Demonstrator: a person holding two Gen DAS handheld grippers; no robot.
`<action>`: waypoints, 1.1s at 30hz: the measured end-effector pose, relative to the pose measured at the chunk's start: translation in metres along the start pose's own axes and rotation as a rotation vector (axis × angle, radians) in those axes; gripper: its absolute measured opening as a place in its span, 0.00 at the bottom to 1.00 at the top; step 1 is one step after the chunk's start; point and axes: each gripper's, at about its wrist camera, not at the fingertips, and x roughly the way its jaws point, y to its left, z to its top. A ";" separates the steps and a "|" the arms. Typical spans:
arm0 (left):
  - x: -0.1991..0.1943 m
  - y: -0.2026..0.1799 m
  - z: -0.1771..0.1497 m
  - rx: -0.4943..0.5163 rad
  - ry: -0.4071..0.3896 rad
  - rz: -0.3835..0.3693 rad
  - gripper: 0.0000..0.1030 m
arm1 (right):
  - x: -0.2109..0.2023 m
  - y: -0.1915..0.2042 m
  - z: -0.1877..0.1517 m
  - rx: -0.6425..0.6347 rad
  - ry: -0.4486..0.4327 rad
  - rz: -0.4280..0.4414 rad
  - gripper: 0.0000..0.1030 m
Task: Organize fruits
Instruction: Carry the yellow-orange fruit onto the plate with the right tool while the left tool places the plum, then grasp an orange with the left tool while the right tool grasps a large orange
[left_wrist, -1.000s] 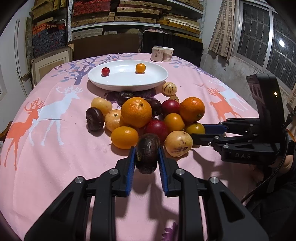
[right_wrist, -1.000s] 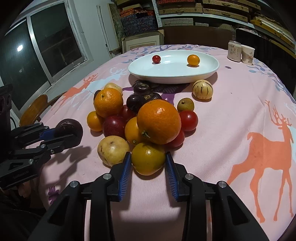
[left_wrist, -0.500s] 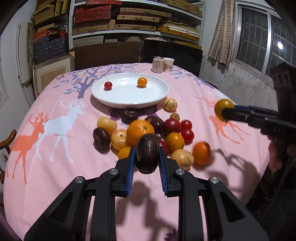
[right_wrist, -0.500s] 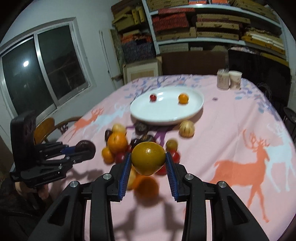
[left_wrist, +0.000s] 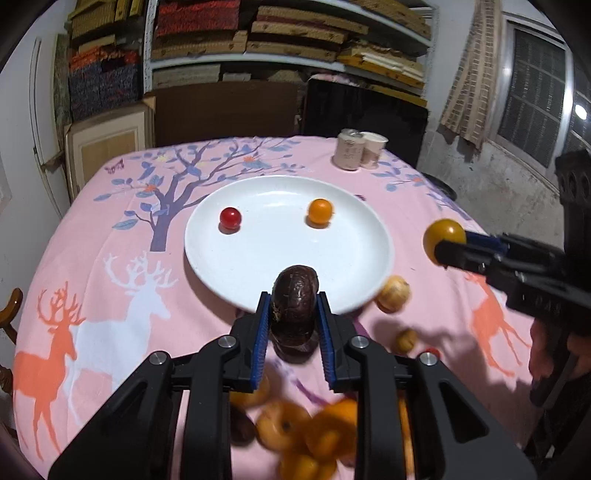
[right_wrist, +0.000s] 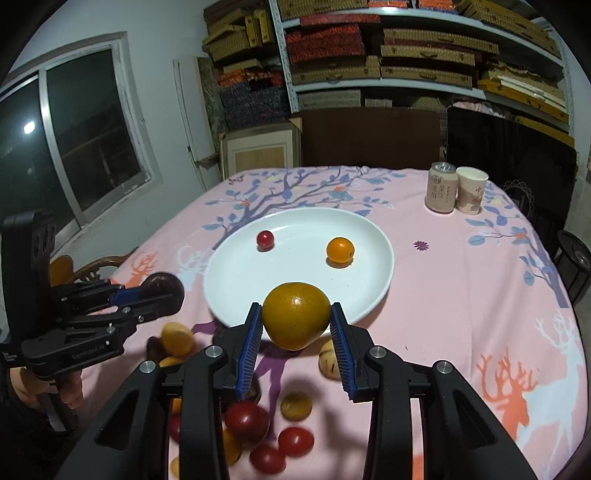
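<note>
My left gripper is shut on a dark purple passion fruit, held in the air at the near rim of the white plate. My right gripper is shut on a yellow-green orange, held near the plate's front edge. The plate holds a red cherry tomato and a small orange. The right gripper also shows in the left wrist view, and the left gripper in the right wrist view.
A pile of oranges, tomatoes and other fruit lies on the pink deer tablecloth below the grippers. A striped melon lies by the plate. A can and paper cup stand at the far right. Shelves stand behind.
Both grippers have risen from the fruit pile with their fruit and moved forward to the near edge of the plate.
</note>
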 end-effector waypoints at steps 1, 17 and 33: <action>0.012 0.005 0.005 -0.020 0.017 0.000 0.23 | 0.011 -0.001 0.003 0.003 0.014 -0.006 0.36; -0.013 0.014 -0.006 -0.047 -0.005 0.052 0.82 | -0.004 0.004 -0.018 -0.009 0.014 0.000 0.54; -0.032 -0.018 -0.121 0.124 0.093 0.154 0.84 | -0.066 0.028 -0.148 -0.010 0.139 0.060 0.57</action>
